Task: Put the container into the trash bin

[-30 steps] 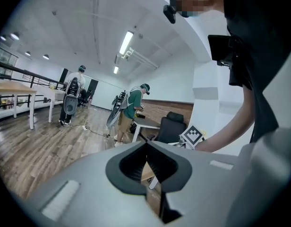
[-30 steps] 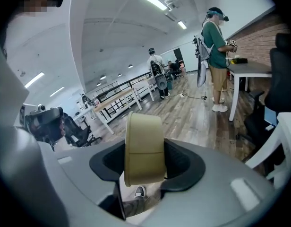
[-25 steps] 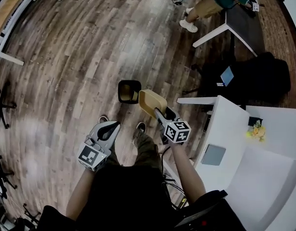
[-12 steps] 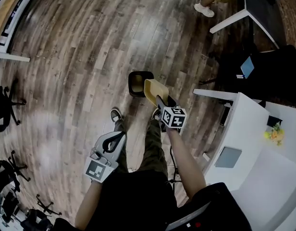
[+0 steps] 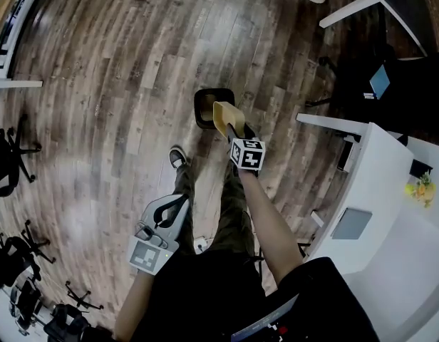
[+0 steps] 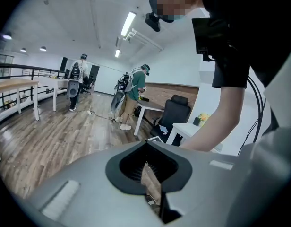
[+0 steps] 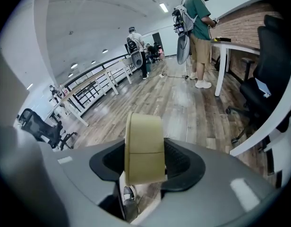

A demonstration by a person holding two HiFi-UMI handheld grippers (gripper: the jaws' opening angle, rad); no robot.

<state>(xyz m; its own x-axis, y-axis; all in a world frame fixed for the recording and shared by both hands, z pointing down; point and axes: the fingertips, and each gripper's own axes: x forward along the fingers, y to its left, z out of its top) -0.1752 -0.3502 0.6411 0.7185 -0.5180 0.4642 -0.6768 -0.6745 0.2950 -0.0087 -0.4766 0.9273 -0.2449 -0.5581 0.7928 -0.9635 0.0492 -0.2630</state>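
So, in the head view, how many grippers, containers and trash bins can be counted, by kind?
grippers: 2, the left gripper and the right gripper
container: 1, tan, held by the right gripper
bin: 1, black
total: 4

Loads of open wood floor (image 5: 98, 84) left of and beyond the trash bin (image 5: 205, 100). Hemmed in on the bin's right by black chair (image 5: 401, 84) and white desk (image 5: 380, 169). Crowded on its near side by own shoe (image 5: 178, 157).
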